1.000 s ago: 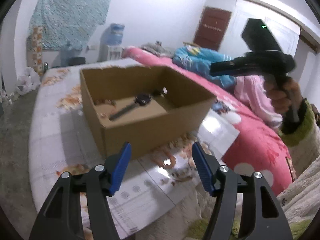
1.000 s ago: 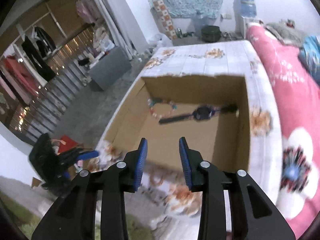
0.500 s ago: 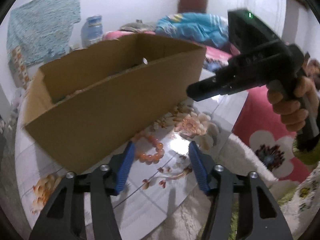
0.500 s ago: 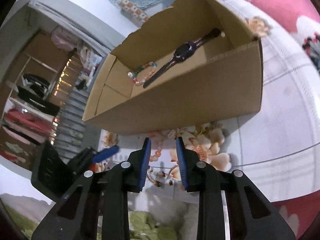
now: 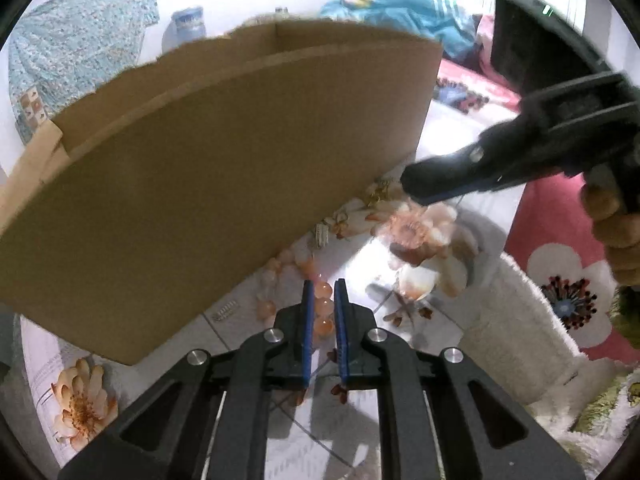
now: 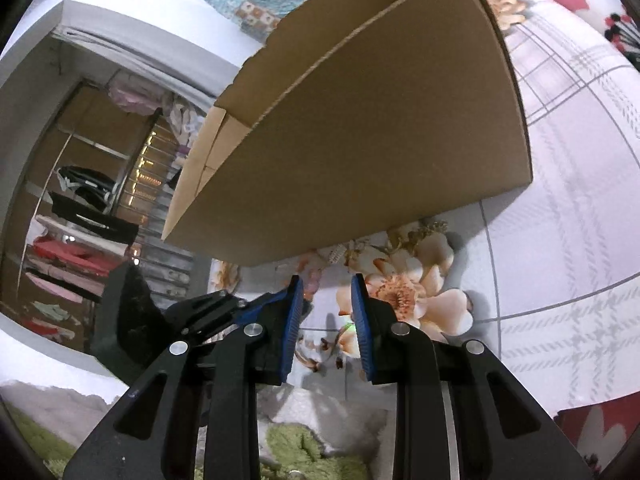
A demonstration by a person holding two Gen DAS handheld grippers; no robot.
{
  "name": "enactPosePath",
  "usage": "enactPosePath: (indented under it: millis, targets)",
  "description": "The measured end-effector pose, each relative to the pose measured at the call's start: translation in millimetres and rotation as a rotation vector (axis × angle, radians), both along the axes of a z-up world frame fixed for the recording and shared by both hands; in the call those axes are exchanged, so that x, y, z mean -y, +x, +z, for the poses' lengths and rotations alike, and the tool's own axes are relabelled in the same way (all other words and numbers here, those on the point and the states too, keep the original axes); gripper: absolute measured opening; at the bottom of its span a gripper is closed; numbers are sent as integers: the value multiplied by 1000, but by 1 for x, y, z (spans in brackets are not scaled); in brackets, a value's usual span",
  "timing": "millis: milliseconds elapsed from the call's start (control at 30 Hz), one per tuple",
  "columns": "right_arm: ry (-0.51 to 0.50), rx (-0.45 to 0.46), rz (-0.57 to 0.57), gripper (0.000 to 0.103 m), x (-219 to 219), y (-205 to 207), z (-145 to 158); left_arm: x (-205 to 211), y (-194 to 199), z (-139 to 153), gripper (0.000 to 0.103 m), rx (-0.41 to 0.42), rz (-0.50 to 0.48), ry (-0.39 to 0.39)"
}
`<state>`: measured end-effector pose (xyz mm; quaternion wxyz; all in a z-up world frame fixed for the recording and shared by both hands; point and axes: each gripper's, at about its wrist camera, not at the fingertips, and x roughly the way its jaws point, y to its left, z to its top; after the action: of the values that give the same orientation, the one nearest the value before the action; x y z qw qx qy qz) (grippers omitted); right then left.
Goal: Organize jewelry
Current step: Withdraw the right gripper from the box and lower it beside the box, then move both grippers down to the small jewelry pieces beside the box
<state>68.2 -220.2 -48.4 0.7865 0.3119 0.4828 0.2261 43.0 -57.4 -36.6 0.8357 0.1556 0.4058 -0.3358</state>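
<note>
Bracelet (image 5: 320, 308) of orange beads lies on the flowered table (image 5: 400, 300), just in front of the cardboard box (image 5: 224, 168), a few beads caught between the blue pads (image 5: 307, 332) of the left gripper (image 5: 322, 304), which pinches them nearly closed. Rest of the strand curls toward the box's near wall. Box interior not visible from either view; only the outer front wall and torn top rim show. Box front edge sits close to the near table edge, leaving a narrow strip of free surface; more room to the box's right. Right gripper (image 6: 326, 300) hovers low over the same strip beside the left one, jaws spread partway, nothing between them. In the left view its black body (image 5: 520, 160) comes in from the right, held by a hand (image 5: 616, 232). White fluffy cloth (image 5: 520, 320) and pink flowered bedding (image 5: 560, 240) border the table.
</note>
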Motion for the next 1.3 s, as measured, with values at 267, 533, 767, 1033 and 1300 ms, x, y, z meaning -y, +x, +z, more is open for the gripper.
enactPosePath:
  millis: [267,533,767,1033,1300]
  targets:
    - [10,-9,-3,25,7,-2,-2,-30,-3,23,9,-20,50,-156]
    - [12,-7,-1,25,7,-5,4,-66,18,30,9,-223,106,-430]
    - [16,-28,-20,25,12,-7,2,-109,24,22,9,-388,218,-598]
    - [15,-40,-35,25,16,-3,3,-156,29,-16,10,-495,423,-617]
    - [-6,-13,-33,25,5,0,10,-146,11,15,41,-281,395,-413]
